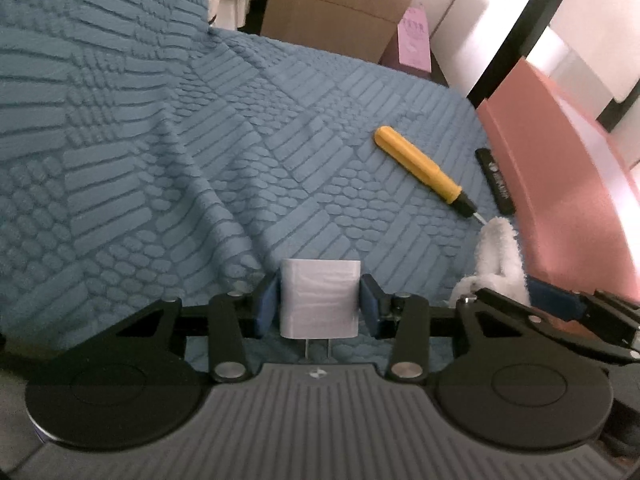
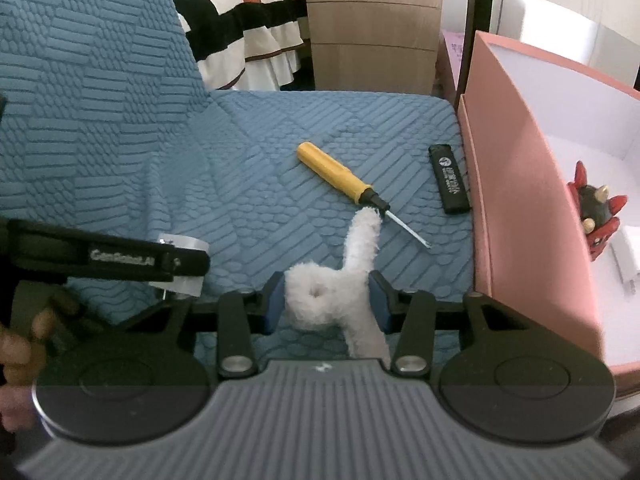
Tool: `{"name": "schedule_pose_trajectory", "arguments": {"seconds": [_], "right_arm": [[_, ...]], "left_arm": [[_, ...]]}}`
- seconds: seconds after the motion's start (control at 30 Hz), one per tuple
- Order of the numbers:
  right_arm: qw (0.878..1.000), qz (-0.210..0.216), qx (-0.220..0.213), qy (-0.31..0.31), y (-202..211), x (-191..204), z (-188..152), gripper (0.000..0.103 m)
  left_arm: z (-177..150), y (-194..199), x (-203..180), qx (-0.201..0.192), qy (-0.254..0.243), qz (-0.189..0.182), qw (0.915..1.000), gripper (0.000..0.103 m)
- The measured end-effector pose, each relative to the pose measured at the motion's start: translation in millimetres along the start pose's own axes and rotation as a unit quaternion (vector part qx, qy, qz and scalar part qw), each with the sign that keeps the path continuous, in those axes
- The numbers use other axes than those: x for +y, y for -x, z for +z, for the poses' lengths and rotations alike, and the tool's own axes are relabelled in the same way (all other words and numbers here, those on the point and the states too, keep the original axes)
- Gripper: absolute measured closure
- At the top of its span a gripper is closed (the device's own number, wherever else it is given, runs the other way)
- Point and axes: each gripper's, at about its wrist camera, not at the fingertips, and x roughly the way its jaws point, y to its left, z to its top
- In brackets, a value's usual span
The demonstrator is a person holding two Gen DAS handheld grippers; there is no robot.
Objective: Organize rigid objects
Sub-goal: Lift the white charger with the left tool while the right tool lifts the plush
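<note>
My left gripper (image 1: pixel 319 300) is shut on a white plug adapter (image 1: pixel 319 298), prongs pointing back at the camera, held above the blue textured sofa seat (image 1: pixel 240 160). My right gripper (image 2: pixel 327 300) is shut on a white fluffy toy (image 2: pixel 332 300) whose long end reaches toward the screwdriver. A yellow-handled screwdriver (image 2: pixel 340 178) lies on the seat and also shows in the left wrist view (image 1: pixel 420 168). A black lighter (image 2: pixel 449 184) lies beside the pink box (image 2: pixel 520 200); it also shows in the left wrist view (image 1: pixel 496 182).
The open pink box (image 1: pixel 560 184) stands at the seat's right edge; inside are a red and black horned figure (image 2: pixel 598 216) and a white object (image 2: pixel 628 260). A wooden cabinet (image 2: pixel 372 28) and a striped bedspread (image 2: pixel 248 24) lie beyond.
</note>
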Motion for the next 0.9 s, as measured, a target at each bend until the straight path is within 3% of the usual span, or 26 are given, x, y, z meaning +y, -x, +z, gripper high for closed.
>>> {"name": "schedule_pose_trajectory", "arguments": {"seconds": [0.4,0.9], "right_arm": [[1.0,0.003,-0.013,-0.006,48,-13,27,0.056],[0.996,0.013,-0.085,-0.003,122,-50,85,0.056]], "left_arm": [[9,44,-19,-0.021,0.026,-0.021,0.9992,0.055],[56,119,-94,-0.066,-0.012,-0.041,0.9969,0.055]]}}
